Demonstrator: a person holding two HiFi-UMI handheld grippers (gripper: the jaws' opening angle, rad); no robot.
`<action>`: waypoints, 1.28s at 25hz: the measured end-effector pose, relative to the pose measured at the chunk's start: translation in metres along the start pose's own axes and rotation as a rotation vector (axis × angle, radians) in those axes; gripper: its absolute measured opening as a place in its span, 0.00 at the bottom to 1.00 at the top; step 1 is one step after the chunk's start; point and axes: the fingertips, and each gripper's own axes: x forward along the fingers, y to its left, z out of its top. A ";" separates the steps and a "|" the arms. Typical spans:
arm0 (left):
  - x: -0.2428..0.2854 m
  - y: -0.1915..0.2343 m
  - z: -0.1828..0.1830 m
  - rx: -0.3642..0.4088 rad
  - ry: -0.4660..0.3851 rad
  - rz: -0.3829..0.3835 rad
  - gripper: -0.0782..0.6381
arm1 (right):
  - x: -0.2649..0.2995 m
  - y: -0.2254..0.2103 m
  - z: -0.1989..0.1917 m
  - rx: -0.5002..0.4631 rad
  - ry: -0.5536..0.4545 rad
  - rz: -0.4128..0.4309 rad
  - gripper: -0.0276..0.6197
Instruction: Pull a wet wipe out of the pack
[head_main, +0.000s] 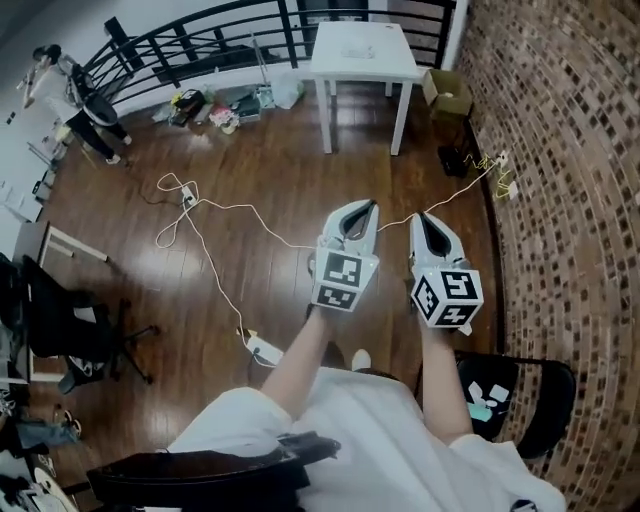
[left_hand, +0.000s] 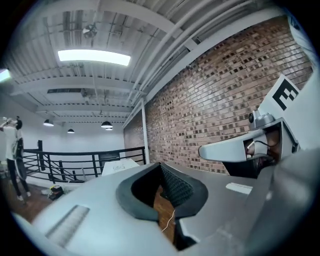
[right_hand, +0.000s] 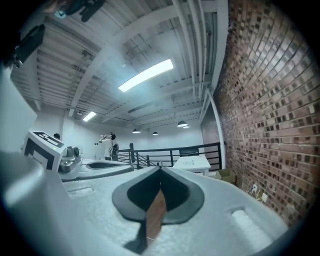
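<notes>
Head view: left hand-held gripper (head_main: 370, 207) and right hand-held gripper (head_main: 419, 217) are seen clenched, empty, over the floor (head_main: 250, 160) at centre. No wipe pack is made out; white desk (head_main: 335, 62) upper centre, well apart. Task is judged unstarted.

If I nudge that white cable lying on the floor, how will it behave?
Probably floppy: the white cable lies in loose loops and curves across the wood floor. Likely light, being thin, so it should slide or bunch up rather than resist.
</notes>
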 end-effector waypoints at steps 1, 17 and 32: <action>0.006 0.008 -0.003 -0.008 0.007 0.008 0.13 | 0.012 0.002 -0.004 0.002 0.018 0.017 0.03; 0.182 0.250 -0.022 -0.080 0.000 0.067 0.13 | 0.315 0.017 0.023 -0.067 0.056 0.116 0.03; 0.353 0.393 -0.040 -0.099 0.032 0.067 0.13 | 0.527 -0.035 0.041 -0.065 0.062 0.132 0.03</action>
